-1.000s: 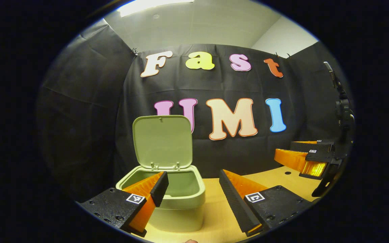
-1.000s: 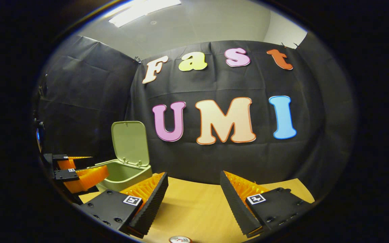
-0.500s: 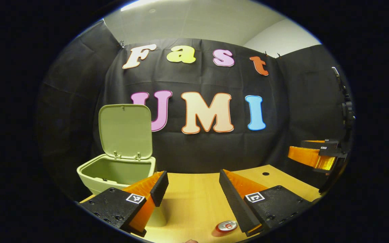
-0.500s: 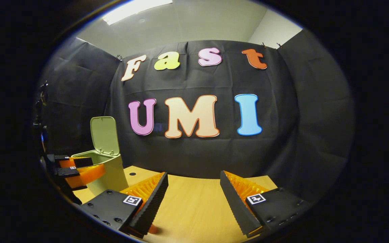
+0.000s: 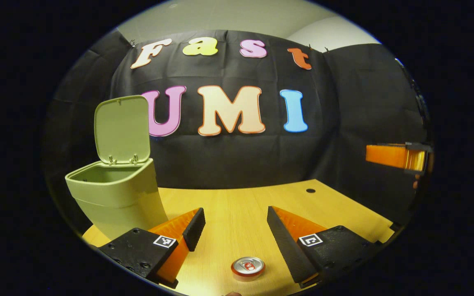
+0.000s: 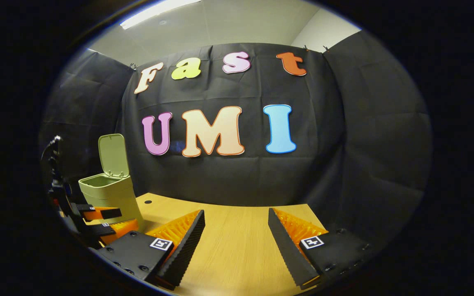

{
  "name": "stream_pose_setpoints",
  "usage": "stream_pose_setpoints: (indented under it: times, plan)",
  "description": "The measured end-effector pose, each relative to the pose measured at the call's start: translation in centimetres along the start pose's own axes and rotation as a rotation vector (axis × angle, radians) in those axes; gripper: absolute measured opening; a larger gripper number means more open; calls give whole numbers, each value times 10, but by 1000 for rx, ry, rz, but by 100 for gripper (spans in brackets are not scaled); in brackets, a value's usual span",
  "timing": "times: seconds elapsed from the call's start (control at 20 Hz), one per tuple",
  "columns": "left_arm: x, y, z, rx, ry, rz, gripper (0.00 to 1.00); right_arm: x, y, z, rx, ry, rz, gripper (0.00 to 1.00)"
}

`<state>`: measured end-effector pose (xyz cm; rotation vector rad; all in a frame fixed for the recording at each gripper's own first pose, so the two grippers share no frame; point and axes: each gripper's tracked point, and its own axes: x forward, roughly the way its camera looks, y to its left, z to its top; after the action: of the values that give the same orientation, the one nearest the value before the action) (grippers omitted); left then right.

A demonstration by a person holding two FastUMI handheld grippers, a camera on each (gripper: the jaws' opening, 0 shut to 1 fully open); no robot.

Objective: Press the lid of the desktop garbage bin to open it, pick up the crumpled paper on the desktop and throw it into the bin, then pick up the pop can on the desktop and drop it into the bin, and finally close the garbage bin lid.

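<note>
The left gripper [image 5: 235, 228] hangs spread wide and empty above the pop can [image 5: 247, 266], which stands upright near the desktop's [image 5: 237, 201] front edge, likely lined up for a grasp. The right gripper [image 6: 236, 230], also agape and empty, idles over bare wood. Farther left, the green garbage bin [image 5: 115, 195] stands with its lid [image 5: 122, 129] raised, nothing blocking the route.
</note>
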<state>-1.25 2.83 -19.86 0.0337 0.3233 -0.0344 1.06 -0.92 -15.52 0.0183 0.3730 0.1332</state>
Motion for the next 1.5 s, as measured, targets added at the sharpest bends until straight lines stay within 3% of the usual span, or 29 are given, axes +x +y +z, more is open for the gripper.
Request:
stream_pose_setpoints:
  times: [0.4, 0.85, 0.95, 1.0, 1.5]
  plan:
    - [2, -18, -91, -12, 175, 15, 93, -21, -31, -19, -14, 58, -13, 97]
    - [9, -8, -155, -12, 316, 59, 93, -38, -38, -29, -41, 87, -10, 97]
    - [11, -7, -154, -11, 308, 57, 79, -40, -41, -33, -37, 95, -17, 97]
    - [9, -3, -147, -22, 308, 57, 77, -41, -40, -34, -34, 98, -19, 97]
    - [29, 23, -17, -1, 81, 33, 77, -37, 3, -41, -20, 104, 18, 97]
